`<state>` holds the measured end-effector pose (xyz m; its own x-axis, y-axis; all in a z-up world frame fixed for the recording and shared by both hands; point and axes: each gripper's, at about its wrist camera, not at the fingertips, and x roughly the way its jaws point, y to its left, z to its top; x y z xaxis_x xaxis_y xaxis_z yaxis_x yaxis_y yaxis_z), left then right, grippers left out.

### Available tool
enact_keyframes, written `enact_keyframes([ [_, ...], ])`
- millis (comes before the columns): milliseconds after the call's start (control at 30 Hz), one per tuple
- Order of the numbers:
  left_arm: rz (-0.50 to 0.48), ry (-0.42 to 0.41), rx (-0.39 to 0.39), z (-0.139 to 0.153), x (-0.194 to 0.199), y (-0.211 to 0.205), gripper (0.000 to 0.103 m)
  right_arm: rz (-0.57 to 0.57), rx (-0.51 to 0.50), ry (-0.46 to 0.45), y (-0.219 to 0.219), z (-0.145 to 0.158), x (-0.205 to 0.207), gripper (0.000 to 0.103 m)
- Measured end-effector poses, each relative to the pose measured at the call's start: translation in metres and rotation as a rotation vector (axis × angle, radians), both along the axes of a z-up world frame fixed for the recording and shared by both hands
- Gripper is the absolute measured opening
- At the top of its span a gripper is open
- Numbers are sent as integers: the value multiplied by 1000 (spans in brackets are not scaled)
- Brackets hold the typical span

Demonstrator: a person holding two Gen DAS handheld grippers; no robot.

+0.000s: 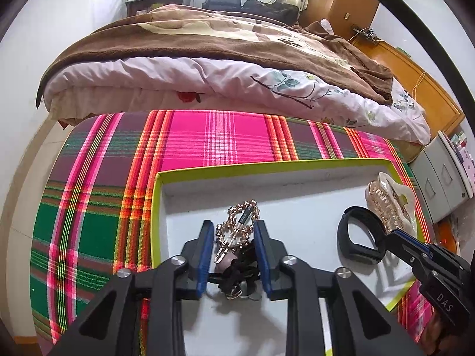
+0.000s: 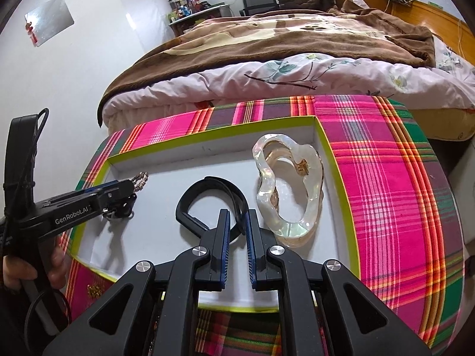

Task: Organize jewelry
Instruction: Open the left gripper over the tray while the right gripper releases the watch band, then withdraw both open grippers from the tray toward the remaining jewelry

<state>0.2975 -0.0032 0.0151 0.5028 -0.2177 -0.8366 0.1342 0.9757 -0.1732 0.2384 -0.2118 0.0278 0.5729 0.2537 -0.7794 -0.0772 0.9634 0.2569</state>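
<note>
A white tray with a yellow-green rim (image 1: 156, 207) (image 2: 326, 145) lies on a plaid cloth. In the left wrist view my left gripper (image 1: 234, 224) stands open over the tray floor. Its blue pads flank a gold chain hair clip (image 1: 242, 215) that lies on a tangle of black hair ties (image 1: 237, 270). My right gripper (image 2: 238, 213) (image 1: 386, 237) is shut on one end of a black looped band (image 2: 184, 204) (image 1: 341, 234) that rests on the tray. A clear pearly hair claw (image 2: 294, 228) (image 1: 386, 204) lies just right of the band.
The pink, green and orange plaid cloth (image 1: 89, 207) (image 2: 386, 178) covers the surface under the tray. Right behind it is a bed with a brown blanket (image 1: 207, 38). A hand (image 2: 56, 264) holds the left gripper's handle. Grey drawers (image 1: 439, 184) stand at the right.
</note>
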Motion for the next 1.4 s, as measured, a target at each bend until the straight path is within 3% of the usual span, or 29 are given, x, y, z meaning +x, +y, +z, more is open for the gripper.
enact_keyframes([
  [167, 7, -4, -4, 2, -2, 2, 41, -1, 13, -13, 1, 3, -3, 11],
  [300, 7, -24, 6, 9, -8, 1, 56, -1, 21, -27, 0, 6, -8, 12],
  [633, 8, -69, 5, 33, -39, 1, 60, -2, 25, -55, 3, 19, -30, 16],
  [1100, 20, -149, 3, 70, -120, 11, 65, 13, 21, -133, 6, 46, -80, 21],
  [1400, 34, -177, -9, 74, -165, 23, 67, 43, -12, -166, 3, 47, -113, 25],
])
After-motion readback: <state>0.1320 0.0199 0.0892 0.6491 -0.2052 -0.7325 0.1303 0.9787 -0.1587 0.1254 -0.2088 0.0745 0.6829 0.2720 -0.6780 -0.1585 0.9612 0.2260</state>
